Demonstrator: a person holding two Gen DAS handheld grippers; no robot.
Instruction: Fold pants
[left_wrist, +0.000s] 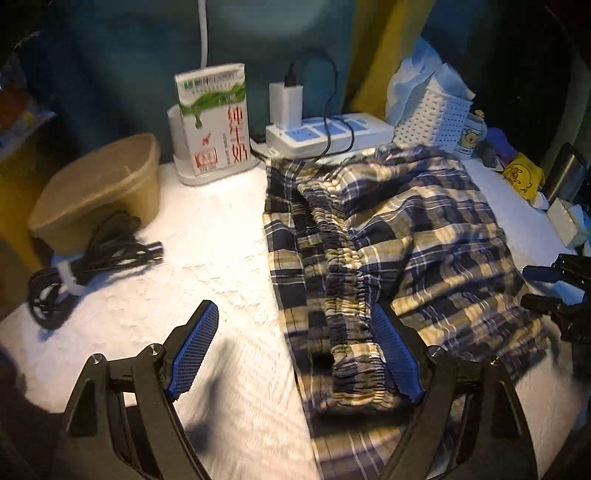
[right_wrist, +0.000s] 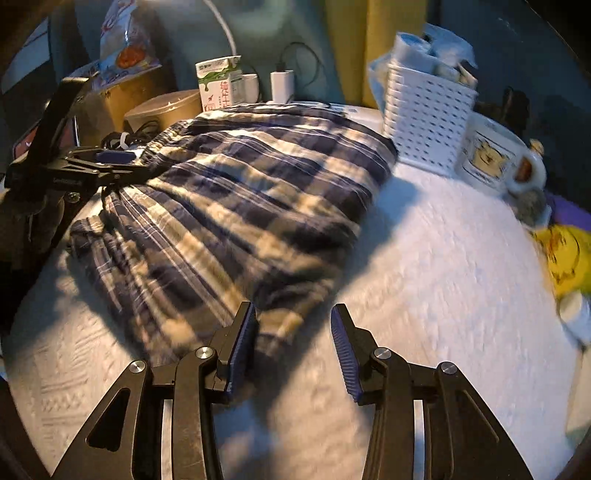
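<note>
White bedspread (right_wrist: 443, 258) carries plaid pants (left_wrist: 406, 229); left gripper (left_wrist: 299, 350) open astride waistband (left_wrist: 343, 295), right gripper (right_wrist: 293, 343) open, empty at hem; pinch both layers squarely.

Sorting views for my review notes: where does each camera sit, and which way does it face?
Left wrist: on the left gripper, looking down at the pants waistband end; its open fingers show, and the right gripper at the right edge.
Right wrist: on the right gripper, looking down at the pants' near corner; its open fingers show, left gripper at far left.
Shared: pants, milk carton, white basket, white cloth.
</note>
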